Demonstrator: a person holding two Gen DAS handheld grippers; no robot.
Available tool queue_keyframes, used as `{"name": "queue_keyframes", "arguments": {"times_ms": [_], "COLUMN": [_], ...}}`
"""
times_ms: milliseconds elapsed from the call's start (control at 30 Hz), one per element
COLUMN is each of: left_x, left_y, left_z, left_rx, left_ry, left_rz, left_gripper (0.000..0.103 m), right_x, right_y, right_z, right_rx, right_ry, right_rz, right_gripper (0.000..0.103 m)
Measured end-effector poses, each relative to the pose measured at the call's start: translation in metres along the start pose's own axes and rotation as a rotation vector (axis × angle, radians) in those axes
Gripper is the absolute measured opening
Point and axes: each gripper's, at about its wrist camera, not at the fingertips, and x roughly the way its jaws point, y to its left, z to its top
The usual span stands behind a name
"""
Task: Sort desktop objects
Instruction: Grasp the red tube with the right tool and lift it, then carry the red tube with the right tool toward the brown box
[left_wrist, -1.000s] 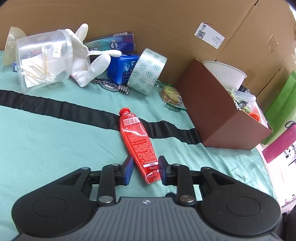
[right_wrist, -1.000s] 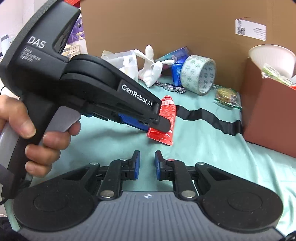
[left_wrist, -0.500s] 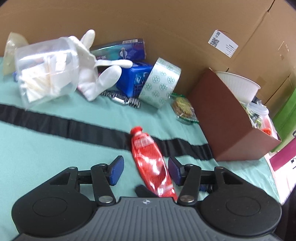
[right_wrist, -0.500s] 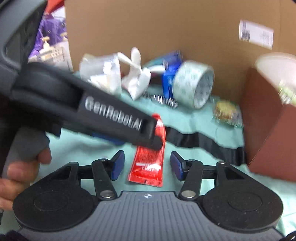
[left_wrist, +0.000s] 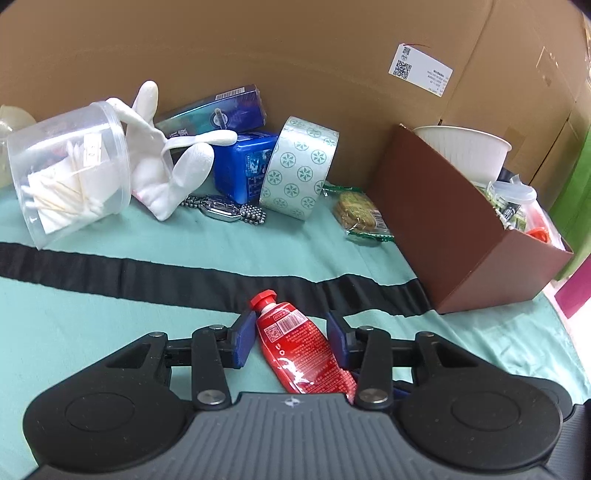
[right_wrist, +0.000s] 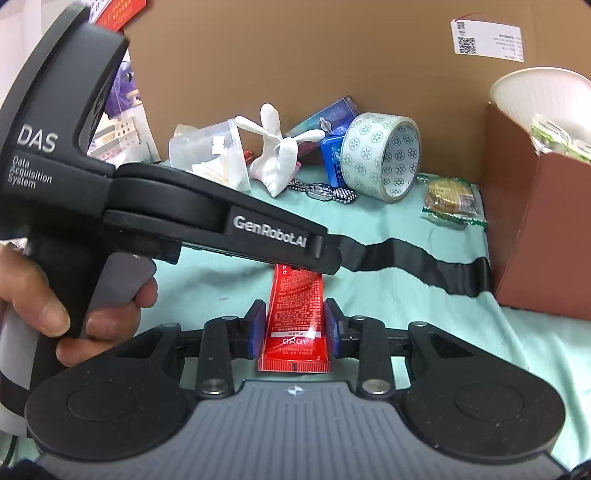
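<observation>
A red tube (left_wrist: 295, 343) lies on the green cloth, cap pointing to the back. My left gripper (left_wrist: 290, 334) is open, its blue pads either side of the tube's cap end, with a gap on both sides. My right gripper (right_wrist: 293, 330) is open around the tube's flat crimped end (right_wrist: 295, 332), its pads close to or touching the tube's edges. The left gripper's body (right_wrist: 221, 229) crosses the right wrist view above the tube. A brown box (left_wrist: 461, 236) with a white bowl (left_wrist: 465, 151) and other items stands at the right.
At the back, against a cardboard wall, lie a clear tub of cotton swabs (left_wrist: 70, 173), a white glove (left_wrist: 162, 162), a blue box (left_wrist: 247, 166), a tape roll (left_wrist: 299, 166), a metal watch (left_wrist: 221, 210) and a cookie packet (left_wrist: 360, 214). A black strip (left_wrist: 147, 277) crosses the cloth.
Both grippers have opened and moved forward over the tube. The left now straddles the cap end. The right now straddles the crimped end.
</observation>
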Motion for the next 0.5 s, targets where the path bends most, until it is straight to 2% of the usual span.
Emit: {"name": "queue_keyframes", "arguments": {"times_ms": [200,333,500], "left_x": [-0.013,-0.031,-0.055], "left_y": [-0.01,-0.029,-0.064], "left_z": [-0.002,0.003,0.021], "left_rx": [-0.009,0.032,0.101], "left_ry": [-0.002,-0.053,-0.143], "left_rz": [-0.009,-0.029,-0.083], "left_gripper": [0.041,0.041,0.041], "right_x": [-0.013,-0.034,-0.073], "right_y": [0.003,0.0,-0.004], "right_z": [-0.007,-0.008,0.001], "right_rx": [0.012,0.017,0.01], "right_ry": [-0.012,-0.049,-0.155], "right_rz": [-0.006,-0.019,-0.06], "right_gripper": [0.033,0.033,0.033]}}
